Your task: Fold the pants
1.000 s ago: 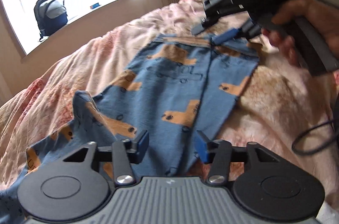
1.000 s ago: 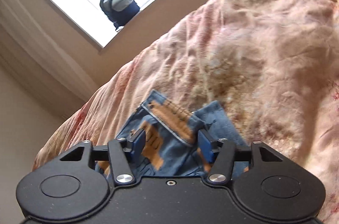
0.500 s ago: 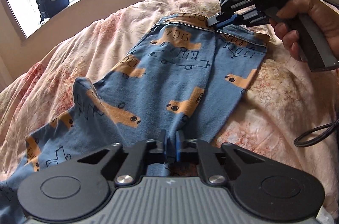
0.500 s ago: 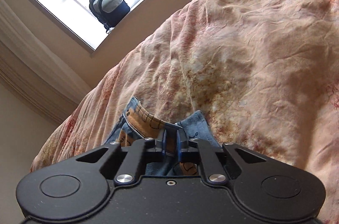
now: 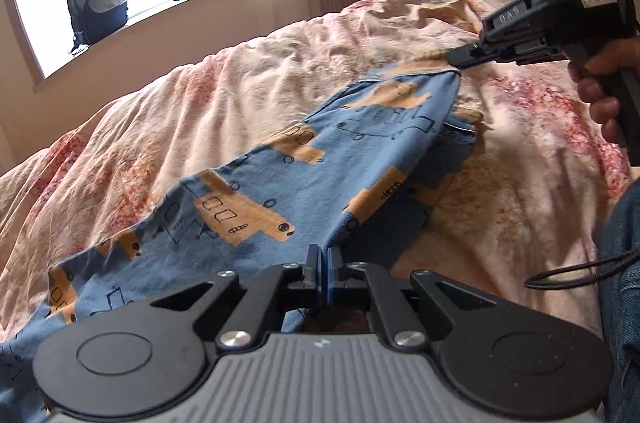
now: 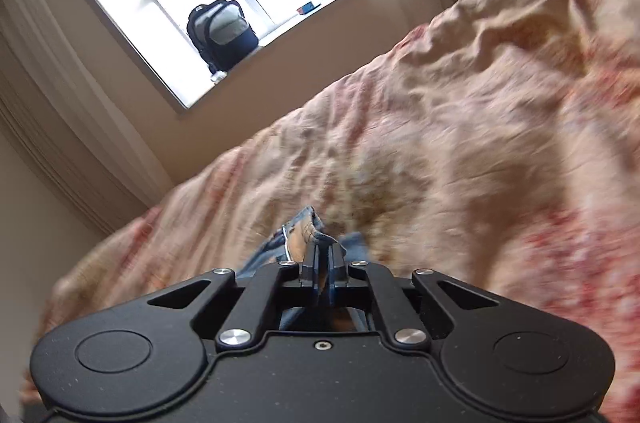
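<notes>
Blue cotton pants [image 5: 280,191] with an orange vehicle print, lying on a bed under a pink floral duvet [image 5: 248,95]. Location: middle of the bed, waistband toward the far right, legs trailing to the near left.

Progress: early, by the look of it. One half is raised off the duvet along the centre line, stretched taut between two grip points; the other half lies beneath it. No completed fold shows. Judged left to do: carry the raised half across, flatten it, then fold along the length.

Left tongs [image 5: 323,273]: closed on the fabric near the crotch seam, cloth pinched between the pads, pointing down toward the bed.

Right tongs [image 5: 460,57]: closed on the waistband edge, held in a hand [image 5: 600,91] at the far right, above the duvet; in their own view [image 6: 323,263] the blue and orange cloth bunches at the tips.

Other items: backpack [image 5: 98,5] on the windowsill; black cable [image 5: 580,271] at the right edge.
</notes>
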